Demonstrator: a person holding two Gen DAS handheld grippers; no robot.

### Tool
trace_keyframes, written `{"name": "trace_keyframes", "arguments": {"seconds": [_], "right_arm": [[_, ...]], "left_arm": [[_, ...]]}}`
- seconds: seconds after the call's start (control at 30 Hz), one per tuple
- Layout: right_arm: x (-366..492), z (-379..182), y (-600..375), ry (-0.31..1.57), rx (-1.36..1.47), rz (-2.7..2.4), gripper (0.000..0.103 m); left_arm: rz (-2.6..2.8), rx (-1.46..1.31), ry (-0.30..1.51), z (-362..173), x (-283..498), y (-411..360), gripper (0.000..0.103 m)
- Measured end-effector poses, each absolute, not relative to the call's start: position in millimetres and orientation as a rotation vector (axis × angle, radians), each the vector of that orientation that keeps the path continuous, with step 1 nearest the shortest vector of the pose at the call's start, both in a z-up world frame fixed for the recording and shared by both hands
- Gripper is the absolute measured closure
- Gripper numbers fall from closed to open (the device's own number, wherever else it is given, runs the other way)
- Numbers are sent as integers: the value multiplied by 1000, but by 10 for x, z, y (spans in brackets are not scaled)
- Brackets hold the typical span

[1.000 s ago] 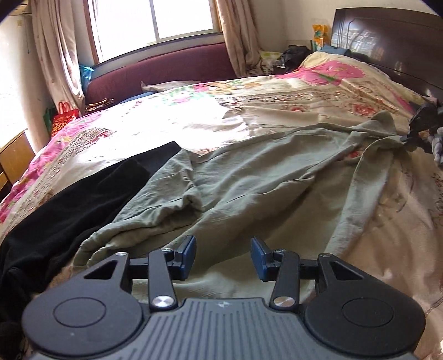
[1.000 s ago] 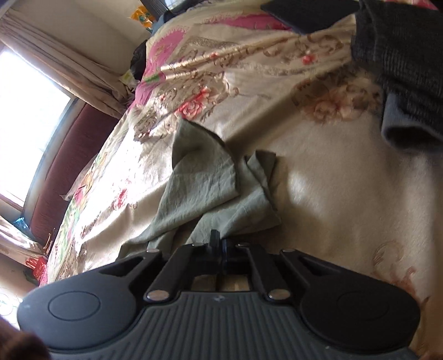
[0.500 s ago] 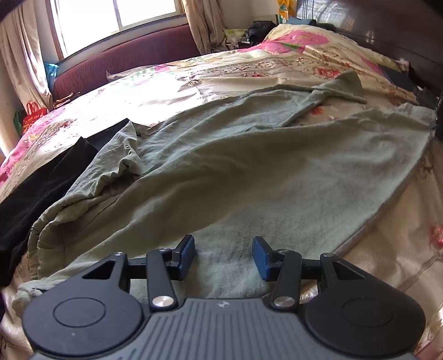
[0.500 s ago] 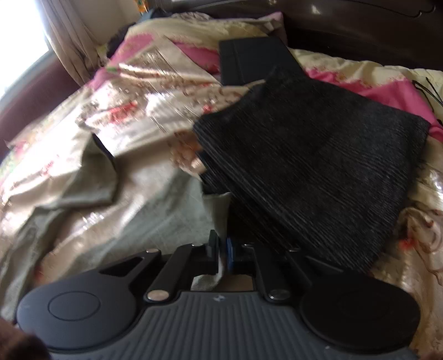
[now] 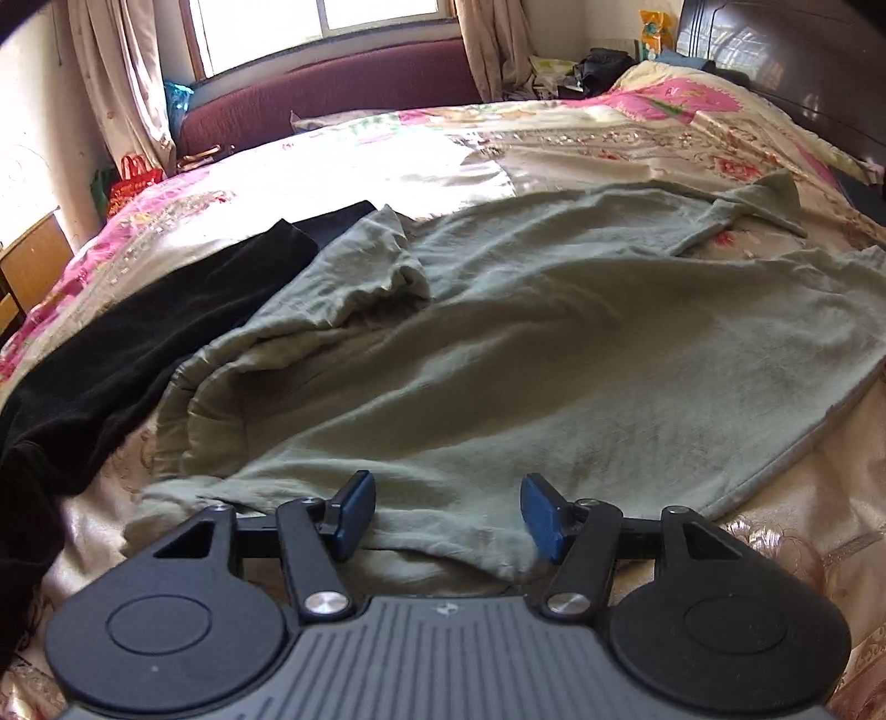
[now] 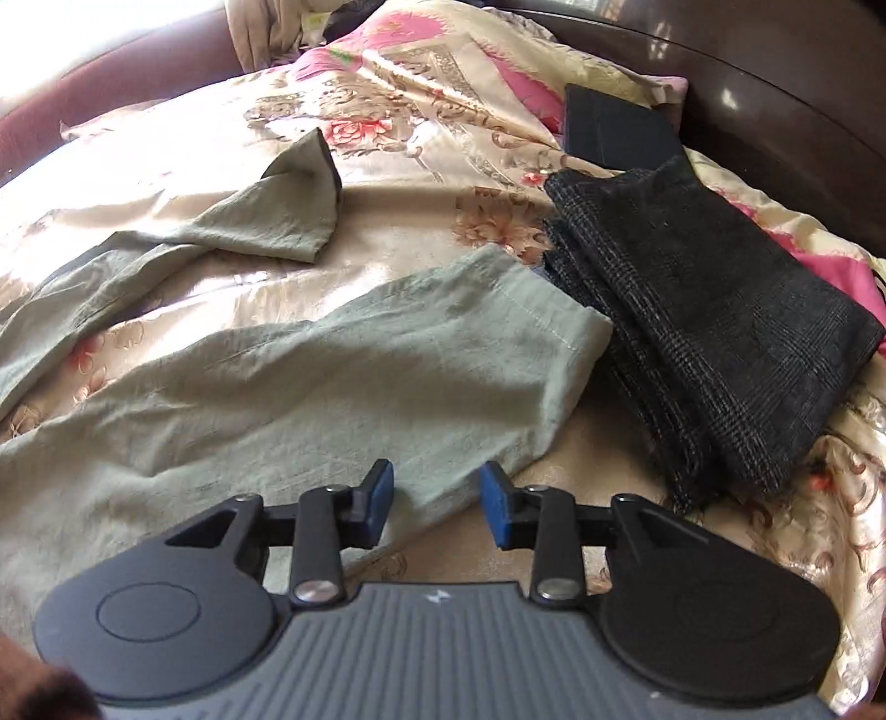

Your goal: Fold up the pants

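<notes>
Dark folded cloth touching pants hem

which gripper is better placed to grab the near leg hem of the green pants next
Right. The right gripper hangs open just short of the green pants' near leg hem. The left gripper, also open, sits at the waist end.

We saw a sunlit window, beige curtains, a maroon upholstered bench beneath, a dark wooden headboard, a floral bedspread, a wooden cabinet.
</notes>
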State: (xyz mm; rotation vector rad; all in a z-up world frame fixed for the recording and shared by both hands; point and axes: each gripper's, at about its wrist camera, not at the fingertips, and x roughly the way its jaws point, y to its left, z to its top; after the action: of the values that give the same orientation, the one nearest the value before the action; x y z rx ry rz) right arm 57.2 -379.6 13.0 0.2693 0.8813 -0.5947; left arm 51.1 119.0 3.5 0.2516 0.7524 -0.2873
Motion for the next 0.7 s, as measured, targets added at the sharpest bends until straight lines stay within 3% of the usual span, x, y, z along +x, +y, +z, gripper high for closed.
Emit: {"name": "trace_keyframes", "arguments": {"seconds": [0.3, 0.6, 0.7], "right_arm": [[641, 566, -3240, 752, 23, -522, 66], [1185, 456, -2324, 728, -92, -166, 66], [1397, 405, -2066, 728, -116, -50, 66]], "left_arm": [[-273, 264, 578, 310, 1091, 1048, 31], [-162, 341, 676, -76, 1903, 746, 31], [-160, 380, 723, -174, 1950, 837, 47]]}}
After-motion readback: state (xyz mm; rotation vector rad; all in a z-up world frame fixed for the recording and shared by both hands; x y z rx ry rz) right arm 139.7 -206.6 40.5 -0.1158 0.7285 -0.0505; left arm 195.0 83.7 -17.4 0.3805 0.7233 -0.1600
